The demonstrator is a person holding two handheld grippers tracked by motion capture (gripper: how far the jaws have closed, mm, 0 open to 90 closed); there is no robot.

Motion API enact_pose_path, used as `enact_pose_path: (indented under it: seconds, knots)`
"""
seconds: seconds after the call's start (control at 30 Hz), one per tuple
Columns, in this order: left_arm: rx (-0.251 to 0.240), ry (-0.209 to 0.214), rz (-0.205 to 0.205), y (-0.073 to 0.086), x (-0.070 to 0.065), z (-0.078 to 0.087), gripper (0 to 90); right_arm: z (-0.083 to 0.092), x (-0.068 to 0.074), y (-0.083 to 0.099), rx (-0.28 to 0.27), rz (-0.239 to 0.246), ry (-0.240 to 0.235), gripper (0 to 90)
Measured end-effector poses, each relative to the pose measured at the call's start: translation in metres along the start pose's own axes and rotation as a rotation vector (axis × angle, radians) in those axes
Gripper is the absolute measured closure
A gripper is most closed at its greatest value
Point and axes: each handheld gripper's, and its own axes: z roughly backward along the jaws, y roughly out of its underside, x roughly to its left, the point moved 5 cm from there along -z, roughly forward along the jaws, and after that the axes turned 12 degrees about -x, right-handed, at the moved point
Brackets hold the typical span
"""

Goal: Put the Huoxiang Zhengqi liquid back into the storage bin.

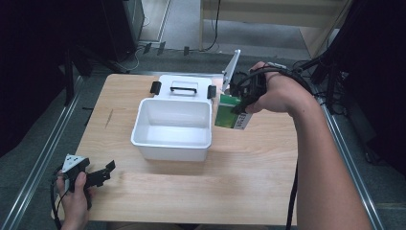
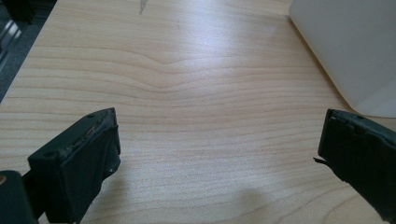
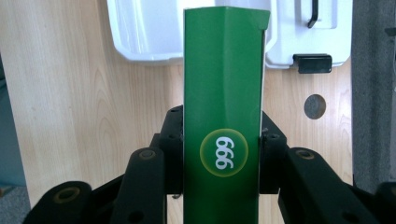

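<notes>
We see the right gripper (image 1: 241, 103) clamped on a green 999 carton (image 3: 222, 116) just right of the white storage box (image 1: 173, 143); light, crushable cardboard, best pinched across flat sides. Left gripper (image 1: 98, 176) gapes empty, near left.

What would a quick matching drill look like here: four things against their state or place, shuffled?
Things:
1. green box
2. white bin
3. lid
4. left gripper

States or places:
A. lies flat on the table behind the bin, black handle up
B. open, low over bare wood at the near left
C. clamped between the right gripper's jaws, beside the bin's right rim
D. open-topped, nothing inside, mid-table

Pairs: 1-C, 2-D, 3-A, 4-B
</notes>
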Motion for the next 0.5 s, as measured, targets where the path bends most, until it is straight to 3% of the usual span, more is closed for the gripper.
enact_pose_path:
  seconds: [0.33,0.5]
  knots:
    - [-0.005,0.0,0.004,0.0,0.0,0.0,0.1,0.001,-0.006,-0.03,-0.012,-0.009,0.008,64.5]
    - [-0.005,0.0,0.003,0.0,0.0,0.0,0.1,-0.004,-0.007,-0.044,-0.023,0.012,-0.008,64.5]
